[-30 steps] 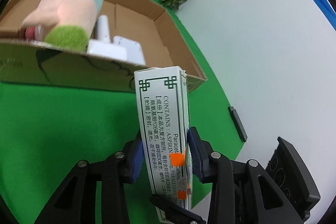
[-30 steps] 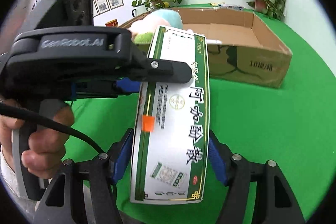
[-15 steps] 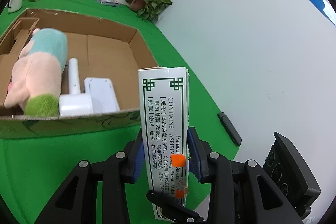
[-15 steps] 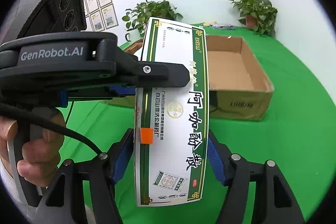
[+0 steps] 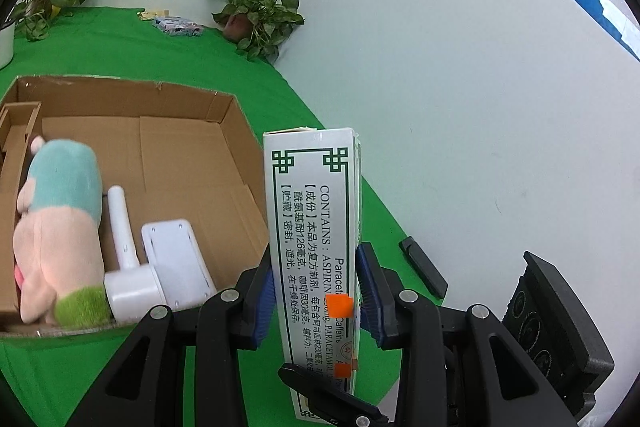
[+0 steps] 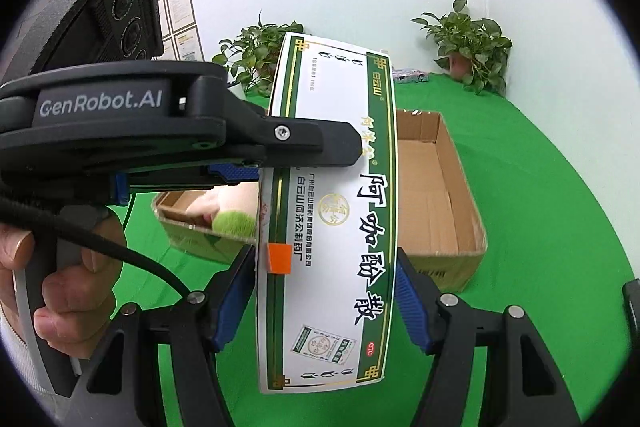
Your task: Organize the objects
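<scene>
Nearest to us, both tongs clamp the same medicine box (image 5: 316, 251); our left tongs (image 5: 316, 291) press their blue pads on its narrow sides, set fairly close, and our right tongs (image 6: 326, 291) grip its broad printed face across the width, set wider; the box stands on end between them, held in the air above the green counter (image 5: 152, 43). In the right view our left hand (image 6: 60, 291) wraps the handle of the left tool, whose upper finger crosses the front of the box. Just beyond lies an open cardboard carton (image 5: 236, 131) on the counter; inside it, at the left, a plush toy (image 5: 60, 223) in teal, pink and green lies lengthwise, a white handled device (image 5: 132, 267) beside it and a white plate-like piece (image 5: 176, 259) touching that; the right half of the carton is bare cardboard. Farther off, potted plants (image 5: 256, 15) stand against the white wall.
</scene>
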A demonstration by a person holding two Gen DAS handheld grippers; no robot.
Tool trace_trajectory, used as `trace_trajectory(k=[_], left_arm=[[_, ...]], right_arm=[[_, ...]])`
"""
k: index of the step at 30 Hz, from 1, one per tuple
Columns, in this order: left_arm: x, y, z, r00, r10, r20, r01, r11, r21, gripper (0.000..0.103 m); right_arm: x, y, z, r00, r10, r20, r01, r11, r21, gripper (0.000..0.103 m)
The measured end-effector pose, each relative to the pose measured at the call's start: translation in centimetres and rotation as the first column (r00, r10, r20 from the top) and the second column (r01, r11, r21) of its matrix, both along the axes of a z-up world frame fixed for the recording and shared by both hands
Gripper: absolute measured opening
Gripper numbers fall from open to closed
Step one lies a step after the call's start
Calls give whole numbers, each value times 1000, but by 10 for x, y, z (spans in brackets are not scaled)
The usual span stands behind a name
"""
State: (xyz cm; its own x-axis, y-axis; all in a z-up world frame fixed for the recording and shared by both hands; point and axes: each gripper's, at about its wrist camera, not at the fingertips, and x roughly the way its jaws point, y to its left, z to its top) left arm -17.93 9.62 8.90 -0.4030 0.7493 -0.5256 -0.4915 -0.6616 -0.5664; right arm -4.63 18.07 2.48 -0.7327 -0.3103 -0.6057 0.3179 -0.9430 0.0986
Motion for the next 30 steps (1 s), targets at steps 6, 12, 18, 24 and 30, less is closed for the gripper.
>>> trace_trajectory(k=[6,12,18,24,30], left_arm=[[-28,4,19,1000,-4,-3,4,1000,-2,35],[-59,8,34,1000,-18,-10,18,1000,-4,35],[-105,19,28,999,-13,45,14,999,-34,35],[-154,38,-19,987,-8,162,22,996,-89,35],[-181,48,-76,958,-16,287,40,996,-76,35]], right_arm=[[-21,1,13,1000,-6,2,6,1000,-1,65],[-41,1,28,1000,-16,7,16,1000,11,65],[-72,2,31,998,-7,64,7,1000,10,65],[-124,17,-2,969,31,243,-25,999,-27,65],[-151,29,-40,934,19,358,-17,1000,-10,65]])
